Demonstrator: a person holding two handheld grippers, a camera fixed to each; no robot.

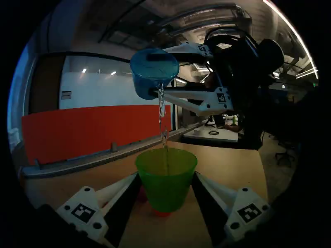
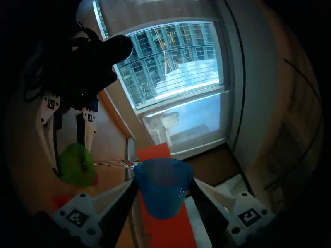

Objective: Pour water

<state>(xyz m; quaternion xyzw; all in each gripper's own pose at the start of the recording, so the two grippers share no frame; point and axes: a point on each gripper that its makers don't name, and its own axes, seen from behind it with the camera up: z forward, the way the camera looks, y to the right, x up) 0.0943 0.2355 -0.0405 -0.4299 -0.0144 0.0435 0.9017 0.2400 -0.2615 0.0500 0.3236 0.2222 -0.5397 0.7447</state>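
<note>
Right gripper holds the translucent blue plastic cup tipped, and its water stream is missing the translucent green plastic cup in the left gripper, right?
No: the water stream from the blue cup falls into the green cup, as the left gripper view shows. The rest is right.

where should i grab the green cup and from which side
Take the green cup by its side wall around mid-height, coming in level from the side with a finger on each flank, as the left gripper does. It stands upright and tapers downward, and water from the blue cup falls into its open top, so keep above clear.
</note>
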